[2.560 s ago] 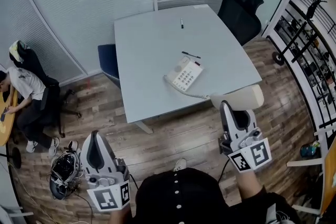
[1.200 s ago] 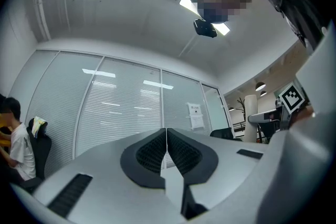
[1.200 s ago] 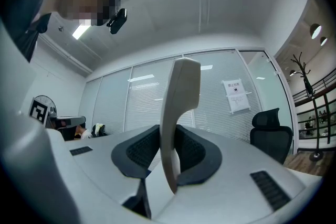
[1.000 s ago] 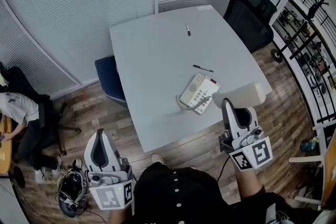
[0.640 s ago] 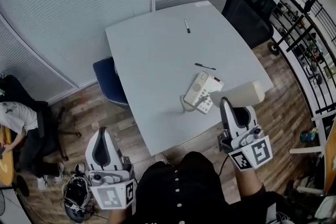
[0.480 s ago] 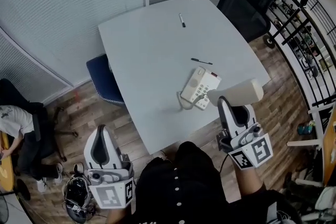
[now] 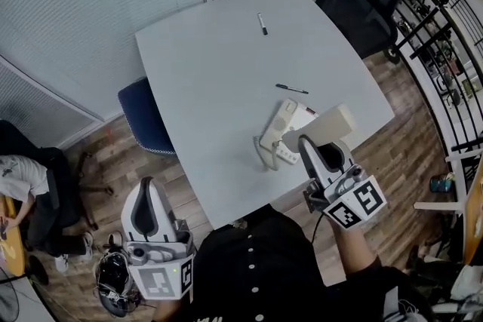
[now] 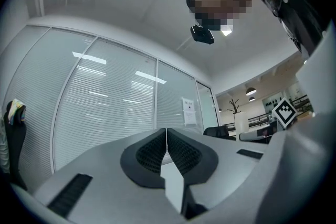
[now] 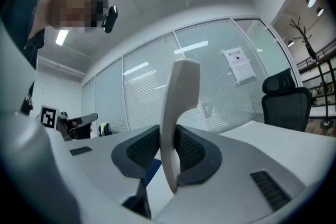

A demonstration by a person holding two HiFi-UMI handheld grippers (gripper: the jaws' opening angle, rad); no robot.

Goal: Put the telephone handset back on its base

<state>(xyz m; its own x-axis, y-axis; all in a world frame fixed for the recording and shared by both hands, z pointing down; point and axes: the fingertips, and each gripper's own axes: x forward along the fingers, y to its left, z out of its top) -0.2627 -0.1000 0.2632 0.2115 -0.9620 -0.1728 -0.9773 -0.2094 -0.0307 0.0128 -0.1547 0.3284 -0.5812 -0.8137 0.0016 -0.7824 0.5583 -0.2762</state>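
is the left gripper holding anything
No, the left gripper has its jaws pressed together with nothing between them.

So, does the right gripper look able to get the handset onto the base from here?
Probably yes. The right gripper is shut on the handset right beside the base, and nothing lies between them; the pen sits farther off on the table.

The handset [image 7: 328,123] looks smooth matt plastic, the table [image 7: 211,72] matt, the floor [image 7: 400,154] wood.
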